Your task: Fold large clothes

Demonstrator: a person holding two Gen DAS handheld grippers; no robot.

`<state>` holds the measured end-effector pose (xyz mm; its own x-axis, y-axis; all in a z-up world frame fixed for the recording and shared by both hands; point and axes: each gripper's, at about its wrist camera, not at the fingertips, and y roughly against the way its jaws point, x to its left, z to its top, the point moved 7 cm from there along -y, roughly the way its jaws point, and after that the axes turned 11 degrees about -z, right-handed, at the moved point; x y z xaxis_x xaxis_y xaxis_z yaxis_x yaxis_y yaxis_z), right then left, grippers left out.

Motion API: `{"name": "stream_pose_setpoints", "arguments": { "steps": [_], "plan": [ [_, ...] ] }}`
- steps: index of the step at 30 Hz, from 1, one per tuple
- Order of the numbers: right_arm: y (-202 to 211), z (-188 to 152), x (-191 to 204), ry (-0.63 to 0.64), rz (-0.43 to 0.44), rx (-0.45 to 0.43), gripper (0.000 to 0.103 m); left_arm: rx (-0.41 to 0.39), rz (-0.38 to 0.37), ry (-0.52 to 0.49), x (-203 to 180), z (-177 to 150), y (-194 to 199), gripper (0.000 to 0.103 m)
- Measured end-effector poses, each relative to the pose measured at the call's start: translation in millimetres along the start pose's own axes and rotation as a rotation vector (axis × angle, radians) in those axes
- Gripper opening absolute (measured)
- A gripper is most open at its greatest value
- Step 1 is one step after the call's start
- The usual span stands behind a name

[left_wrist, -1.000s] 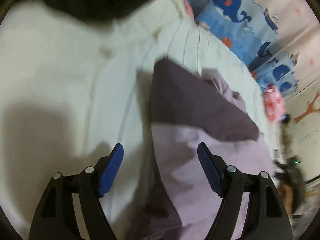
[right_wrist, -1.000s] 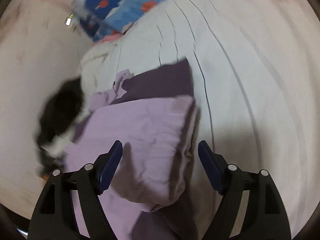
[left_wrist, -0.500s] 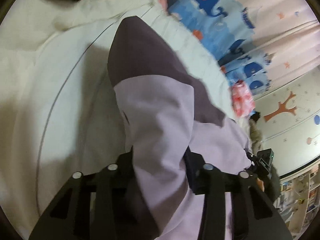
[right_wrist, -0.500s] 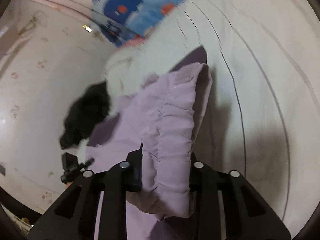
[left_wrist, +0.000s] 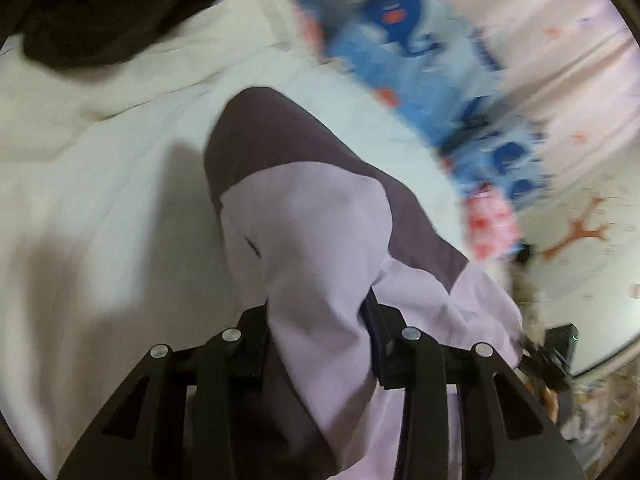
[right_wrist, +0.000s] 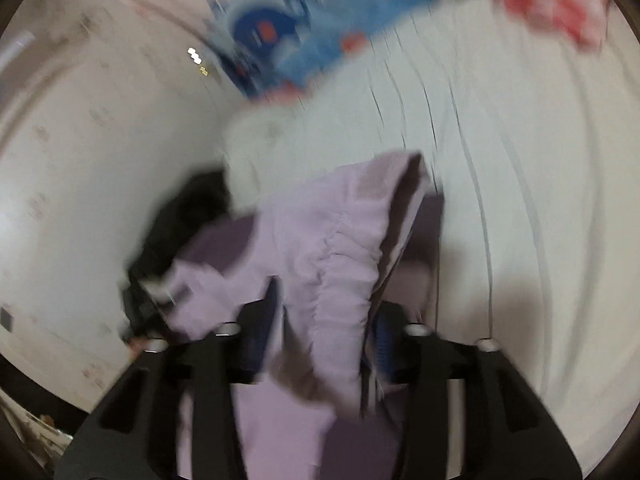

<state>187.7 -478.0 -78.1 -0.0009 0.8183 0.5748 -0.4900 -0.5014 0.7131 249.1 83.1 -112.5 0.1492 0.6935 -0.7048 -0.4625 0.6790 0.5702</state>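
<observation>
White bedding [left_wrist: 120,184] underlies lilac garment [left_wrist: 320,248] — gathered waistband [right_wrist: 340,248] shows rightward only.

**Open bed to the sides, clutter along the far edge**

From the left wrist camera I saw bare white bed [left_wrist: 100,208] to the left of the lilac garment [left_wrist: 320,248], with room for a hand-held gripper to pass. A black garment [left_wrist: 104,12] blocked the far left corner. The whale-print bedding [left_wrist: 404,36] and a pink cloth [left_wrist: 490,224] lined the far edge. In the right wrist camera, open sheet [right_wrist: 540,200] lay to the right, and the wall [right_wrist: 80,160] closed off the left.
</observation>
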Motion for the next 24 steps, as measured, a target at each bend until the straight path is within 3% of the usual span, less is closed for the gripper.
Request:
{"name": "stream_pose_setpoints", "arguments": {
  "steps": [2,3,6,8,10,12,14,15,16,17,20,24],
  "plan": [
    [-56.8,-26.2,-19.8,0.015,-0.164,0.130,0.056,0.074,0.039,0.059,40.2,-7.3,-4.5,0.038],
    [-68.7,-31.7,-23.8,0.006,-0.159,0.151,0.057,0.091,0.030,0.073,46.4,-8.6,-6.4,0.038],
    [-69.2,-31.0,-27.9,-0.056,-0.086,0.105,0.064,0.118,0.026,0.007,43.0,-9.1,-4.8,0.042],
    [-59.4,-26.0,-30.3,-0.049,-0.088,0.054,0.078,0.129,0.024,-0.004,45.8,-6.1,-6.1,0.047],
    [-62.6,-20.1,-36.8,-0.066,-0.095,0.043,0.085,0.132,0.027,0.006,57.1,-8.4,-7.5,0.064],
    [-82.5,-27.0,-33.3,-0.107,-0.018,0.129,0.084,0.127,0.022,0.035,64.3,-11.9,-10.5,0.073],
    [-101.2,-29.3,-18.3,-0.076,0.074,0.179,0.068,0.120,-0.006,0.078,72.5,-20.0,-13.3,0.072],
    [-107.2,-29.1,-10.1,-0.047,0.052,0.148,0.059,0.110,-0.005,0.080,74.5,-24.2,-13.5,0.065],
    [-107.6,-28.1,-5.2,-0.047,0.053,0.120,0.041,0.102,-0.027,0.083,71.9,-26.1,-12.2,0.049],
    [-104.6,-26.7,-2.8,-0.062,0.077,0.098,0.034,0.089,-0.037,0.094,66.0,-27.3,-10.2,0.047],
    [-72.9,-14.2,4.2,-0.114,0.145,0.011,0.025,0.071,-0.027,0.078,36.2,-25.5,-4.5,0.037],
    [-17.1,10.9,28.1,-0.065,0.141,-0.047,0.023,0.012,-0.108,0.091,-17.7,-16.7,14.2,0.033]
  ]
}}
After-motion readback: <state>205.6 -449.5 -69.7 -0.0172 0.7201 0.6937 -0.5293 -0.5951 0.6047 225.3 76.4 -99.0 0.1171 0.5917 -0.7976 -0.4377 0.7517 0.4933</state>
